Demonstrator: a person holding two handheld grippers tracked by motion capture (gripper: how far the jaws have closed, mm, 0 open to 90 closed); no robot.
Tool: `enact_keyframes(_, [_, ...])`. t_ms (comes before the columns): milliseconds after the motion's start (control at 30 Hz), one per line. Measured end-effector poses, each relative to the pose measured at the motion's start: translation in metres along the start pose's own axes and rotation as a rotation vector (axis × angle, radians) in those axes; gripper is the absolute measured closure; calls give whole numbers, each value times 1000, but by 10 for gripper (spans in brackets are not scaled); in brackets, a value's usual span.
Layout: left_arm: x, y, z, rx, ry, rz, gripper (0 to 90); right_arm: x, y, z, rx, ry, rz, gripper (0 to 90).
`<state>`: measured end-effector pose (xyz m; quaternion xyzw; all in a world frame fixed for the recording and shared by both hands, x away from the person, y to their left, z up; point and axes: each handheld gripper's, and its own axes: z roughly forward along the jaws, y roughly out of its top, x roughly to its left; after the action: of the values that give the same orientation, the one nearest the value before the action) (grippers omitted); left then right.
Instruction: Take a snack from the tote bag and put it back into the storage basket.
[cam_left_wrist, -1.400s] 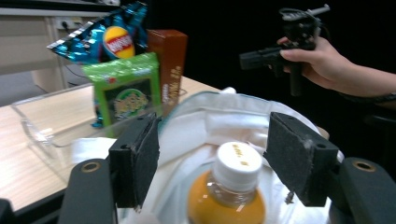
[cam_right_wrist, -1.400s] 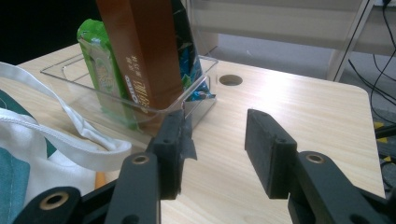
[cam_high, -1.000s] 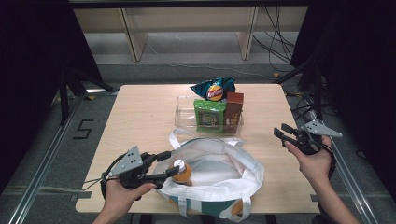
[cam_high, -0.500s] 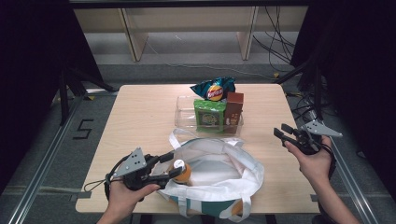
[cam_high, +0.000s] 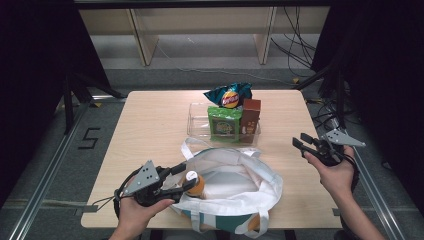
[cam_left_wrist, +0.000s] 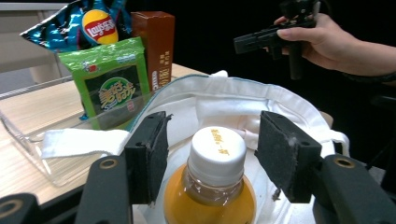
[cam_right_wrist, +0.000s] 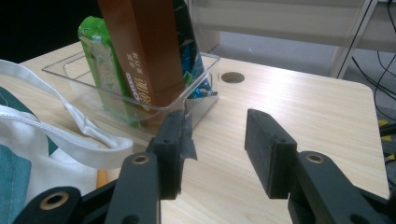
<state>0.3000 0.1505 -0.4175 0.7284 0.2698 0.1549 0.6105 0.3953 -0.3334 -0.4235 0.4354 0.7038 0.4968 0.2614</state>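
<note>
Item: bottle (cam_left_wrist: 212, 186) of orange drink, white cap, upright inside white tote bag (cam_high: 240, 187) on tabletop; left gripper (cam_left_wrist: 212, 158) fingers open astride cap, not touching; right gripper (cam_high: 305, 145) open, idle; likely rigid, smooth, moderately heavy; best grasped below cap.

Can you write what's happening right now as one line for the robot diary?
left gripper: jaws open either side of orange bottle in white bag | right gripper: open, empty | clear tray: snacks inside
</note>
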Motion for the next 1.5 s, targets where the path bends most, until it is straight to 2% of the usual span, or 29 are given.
enact_keyframes(67, [-2,0,-1,-3,25,-8,426,0,0,-1,-2,-2,5,589])
enact_keyframes(133, [-3,-1,0,-20,26,-17,425,0,0,0,-6,-3,1,589])
enact_keyframes(200, [-5,-1,-1,-1,45,-13,425,0,0,0,-5,9,1,588])
enact_keyframes(300, [-8,-2,2,-9,38,-14,424,0,0,1,-5,9,-2,589])
enact_keyframes(400, [-10,-3,3,-1,60,-22,425,0,0,1,-3,8,7,588])
enact_keyframes(500, [-12,-3,2,-17,117,-22,431,0,0,0,-3,6,7,589])
enact_keyframes(533, [-13,-4,2,-32,129,-25,438,0,0,0,-4,7,4,588])
enact_keyframes(633, [-18,-4,1,-33,162,-21,440,0,0,0,-3,10,8,589])
enact_keyframes(700, [-19,-4,2,-32,162,-12,445,-1,0,0,3,8,-10,589])
enact_keyframes(800, [-19,-5,4,-43,153,-14,443,1,0,0,8,8,10,589])
enact_keyframes(867, [-20,-4,3,-27,165,-13,445,0,0,0,8,7,5,589])
enact_keyframes(1200, [-28,-5,9,-35,223,-6,475,0,1,-2,3,0,3,589])
enact_keyframes(1233, [-29,-5,9,-18,233,-4,477,0,1,-1,1,-1,8,588])
enact_keyframes(1400, [-30,-5,11,-14,232,-4,498,1,1,-1,3,0,14,589])
enact_keyframes(1467, [-31,-5,13,-11,230,0,516,-1,1,-1,0,9,2,589])
enact_keyframes(1500, [-31,-6,14,-22,228,2,526,0,0,-1,3,10,9,589])
